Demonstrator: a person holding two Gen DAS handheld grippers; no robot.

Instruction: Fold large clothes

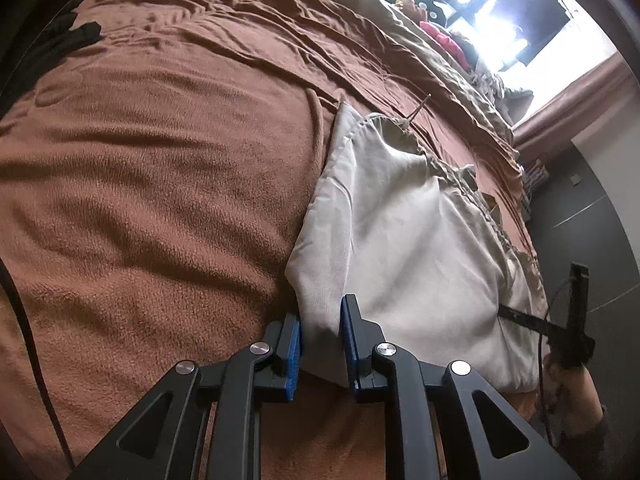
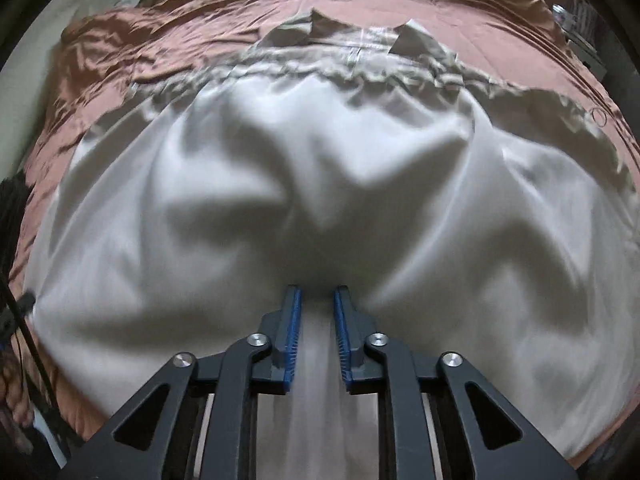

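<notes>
Cream-white garment [image 2: 320, 184] lies spread and rumpled on the brown fleece blanket [image 1: 152, 168] covering the bed, near the bed's edge, its gathered hem ruffled along the far side. Left gripper [image 1: 320, 320] has its blue-padded jaws narrowly apart around a folded corner of the cloth. Right gripper [image 2: 317, 296] pinches a bunched fold at the garment's near edge, creases radiating from the jaws.

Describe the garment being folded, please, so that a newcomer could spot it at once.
Start from the wide brown blanket covering the bed. On it lies the pale cream garment, with a gathered waistband at its far edge. It is the only light fabric there; the black cloth lies far off.
</notes>
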